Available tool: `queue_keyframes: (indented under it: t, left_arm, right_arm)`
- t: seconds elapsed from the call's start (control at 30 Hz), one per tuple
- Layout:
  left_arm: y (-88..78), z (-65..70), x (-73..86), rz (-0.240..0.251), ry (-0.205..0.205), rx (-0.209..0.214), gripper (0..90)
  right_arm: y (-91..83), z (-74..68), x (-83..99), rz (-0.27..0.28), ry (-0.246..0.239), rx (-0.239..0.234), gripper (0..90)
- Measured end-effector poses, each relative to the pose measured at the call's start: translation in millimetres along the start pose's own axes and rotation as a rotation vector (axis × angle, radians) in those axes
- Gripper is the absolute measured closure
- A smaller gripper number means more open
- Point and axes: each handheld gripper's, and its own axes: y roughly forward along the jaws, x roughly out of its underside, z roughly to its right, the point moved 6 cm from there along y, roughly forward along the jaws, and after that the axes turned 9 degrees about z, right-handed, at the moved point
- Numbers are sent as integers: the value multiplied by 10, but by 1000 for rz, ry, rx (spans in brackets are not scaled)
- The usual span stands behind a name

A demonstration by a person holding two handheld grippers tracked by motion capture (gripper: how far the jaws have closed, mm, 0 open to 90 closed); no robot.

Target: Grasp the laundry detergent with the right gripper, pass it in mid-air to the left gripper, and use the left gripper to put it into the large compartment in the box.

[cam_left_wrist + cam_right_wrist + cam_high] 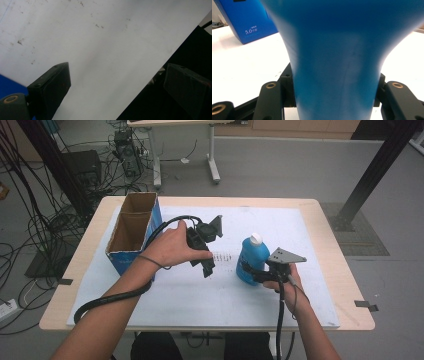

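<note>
**Firmly pinched: the blue bottle stands upright in the right tool's grip**

Right now the blue bottle [251, 260] stands upright on the white mat [200, 295] that covers the worktop [330, 220], a little right of the middle, white cap [256, 238] on top. The right tool [255, 275] comes at it from the near side, low down, and its jaws are closed on the narrow waist of the body; in the right gripper view the blue plastic [334, 75] fills the gap between the two black jaws and touches both.

The left tool [206, 262] hangs above the mat, well apart from the bottle, pointing down. Its jaws stand wide with nothing between them; in the left gripper view there is just bare mat [100, 50] between the pads.

The open cardboard box [134, 227] with blue sides sits at the left of the mat, well apart from the bottle.

I'd guess the bottle is rigid plastic, smooth, maybe a bit slippery, and fairly heavy if it is full; how full it is I cannot tell. The pinched-in waist looks like the sensible place to hold it, since the wider body above and below should keep it from sliding through. Gripped this low, it may want to tip once lifted, so a slow, level carry seems wise.
</note>
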Motion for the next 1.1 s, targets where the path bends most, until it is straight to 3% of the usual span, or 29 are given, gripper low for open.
queue_keyframes:
  t: [1.1]
  left_arm:
    - [-24, -13, 4, 3, -3, -6, 72]
  right_arm:
    - [-4, -5, 11, 5, -2, 2, 435]
